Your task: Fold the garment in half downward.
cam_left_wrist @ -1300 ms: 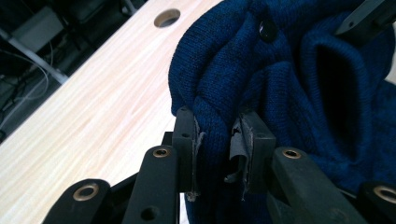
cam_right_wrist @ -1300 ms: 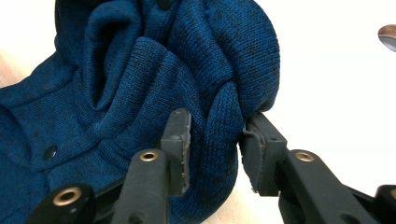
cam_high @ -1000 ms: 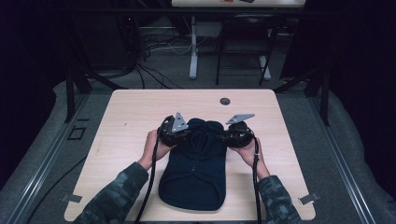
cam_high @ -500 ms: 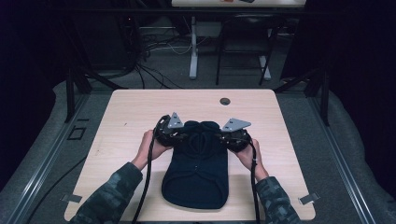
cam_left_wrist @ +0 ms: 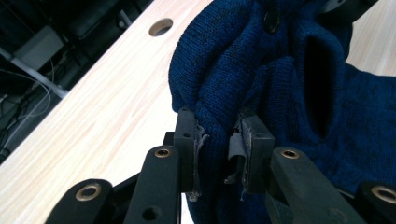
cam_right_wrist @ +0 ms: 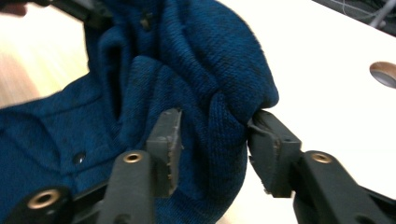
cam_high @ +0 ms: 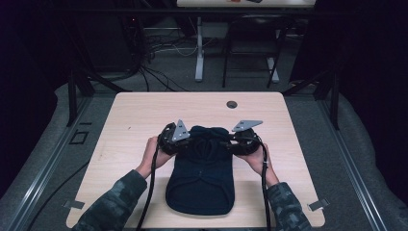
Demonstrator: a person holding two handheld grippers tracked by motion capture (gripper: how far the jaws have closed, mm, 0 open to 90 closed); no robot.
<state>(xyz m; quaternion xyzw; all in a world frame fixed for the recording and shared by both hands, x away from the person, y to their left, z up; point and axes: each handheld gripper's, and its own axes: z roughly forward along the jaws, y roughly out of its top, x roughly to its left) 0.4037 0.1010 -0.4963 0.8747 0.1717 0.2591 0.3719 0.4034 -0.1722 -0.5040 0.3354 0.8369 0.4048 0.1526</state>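
Two grippers meet at the far end of a dark blue knitted garment [cam_high: 200,175] lying on the wooden table [cam_high: 134,115] in the high view, the left gripper [cam_high: 185,143] and right gripper [cam_high: 227,143] at either side of its bunched top. Left gripper view: pads pinch a fold of the knit, pressed tight. Right gripper view: jaws have just been opening; a thick fold sits between them, the left pad on the cloth, the right one at its edge
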